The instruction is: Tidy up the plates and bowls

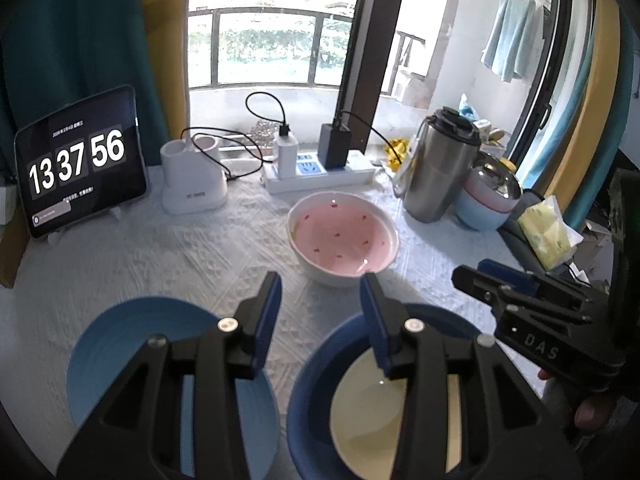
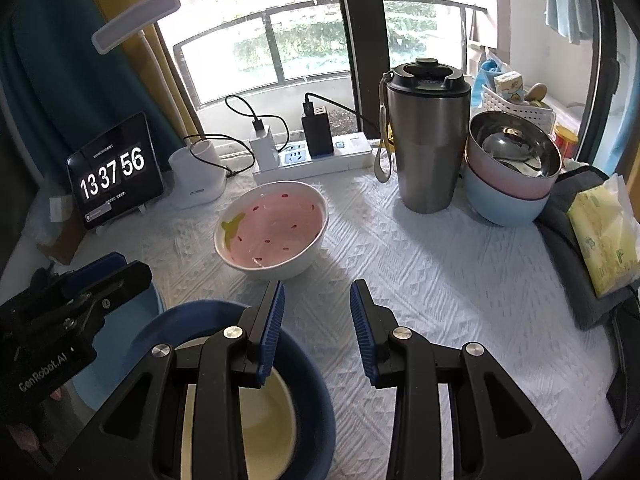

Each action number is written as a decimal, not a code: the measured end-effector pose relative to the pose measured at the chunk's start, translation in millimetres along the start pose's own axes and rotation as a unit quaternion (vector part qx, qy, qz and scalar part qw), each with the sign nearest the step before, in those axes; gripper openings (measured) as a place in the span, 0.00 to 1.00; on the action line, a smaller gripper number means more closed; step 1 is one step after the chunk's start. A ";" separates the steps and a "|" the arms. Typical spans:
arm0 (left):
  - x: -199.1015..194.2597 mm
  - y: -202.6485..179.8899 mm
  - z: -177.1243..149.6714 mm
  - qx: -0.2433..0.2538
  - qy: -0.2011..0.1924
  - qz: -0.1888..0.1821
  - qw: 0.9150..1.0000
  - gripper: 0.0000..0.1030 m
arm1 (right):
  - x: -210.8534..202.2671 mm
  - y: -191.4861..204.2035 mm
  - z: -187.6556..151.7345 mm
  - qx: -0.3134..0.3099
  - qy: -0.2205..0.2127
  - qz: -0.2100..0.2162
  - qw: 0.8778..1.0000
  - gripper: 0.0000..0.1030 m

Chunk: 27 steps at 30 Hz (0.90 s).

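Observation:
A pink-lined white bowl (image 1: 343, 236) (image 2: 272, 228) with red specks stands mid-table. A dark blue bowl with a cream inside (image 1: 344, 392) (image 2: 304, 384) sits near the front edge. A light blue plate (image 1: 116, 344) (image 2: 154, 304) lies to its left. My left gripper (image 1: 320, 300) is open and empty, above the gap between plate and dark blue bowl. My right gripper (image 2: 317, 304) is open and empty, its left finger over the dark blue bowl's right rim. It also shows in the left wrist view (image 1: 480, 276).
A steel tumbler (image 2: 428, 140), stacked pink and blue bowls with a steel liner and spoon (image 2: 508, 172), and a tissue pack (image 2: 604, 232) stand at the right. A power strip with chargers (image 2: 312, 156), a white holder (image 2: 196, 180) and a clock tablet (image 2: 114, 172) line the back.

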<state>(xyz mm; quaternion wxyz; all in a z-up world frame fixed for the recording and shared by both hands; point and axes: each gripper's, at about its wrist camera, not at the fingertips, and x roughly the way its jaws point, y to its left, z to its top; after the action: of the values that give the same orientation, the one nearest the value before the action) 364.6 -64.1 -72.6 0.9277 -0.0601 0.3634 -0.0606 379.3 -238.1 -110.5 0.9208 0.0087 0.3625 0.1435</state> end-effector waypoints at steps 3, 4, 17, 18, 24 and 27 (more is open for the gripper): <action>7.3 2.0 5.1 0.000 0.002 0.001 1.000 0.41 | 4.7 -3.1 4.8 -0.001 0.000 0.001 1.000 0.35; 9.5 2.4 6.5 0.000 0.004 0.002 1.000 0.41 | 6.3 -4.2 6.1 -0.001 0.001 0.002 1.000 0.35; 49.9 10.4 21.9 -0.010 0.039 -0.005 0.999 0.41 | 35.2 -19.6 27.4 -0.001 0.009 0.015 1.000 0.35; 53.9 11.4 23.2 -0.011 0.044 -0.007 0.999 0.41 | 37.6 -20.7 28.6 -0.001 0.009 0.016 1.000 0.35; 71.9 13.9 27.9 -0.003 0.069 -0.011 0.998 0.41 | 57.8 -27.8 36.4 0.003 0.023 0.025 0.999 0.35; 79.7 16.3 31.0 0.002 0.085 -0.013 0.996 0.41 | 68.7 -31.2 39.6 0.005 0.033 0.031 0.999 0.36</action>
<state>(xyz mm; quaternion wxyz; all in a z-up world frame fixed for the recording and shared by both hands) 444.9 -58.4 -105.8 0.8928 -0.0579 0.4398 -0.0781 461.8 -245.9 -130.8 0.9032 0.0199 0.3932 0.1706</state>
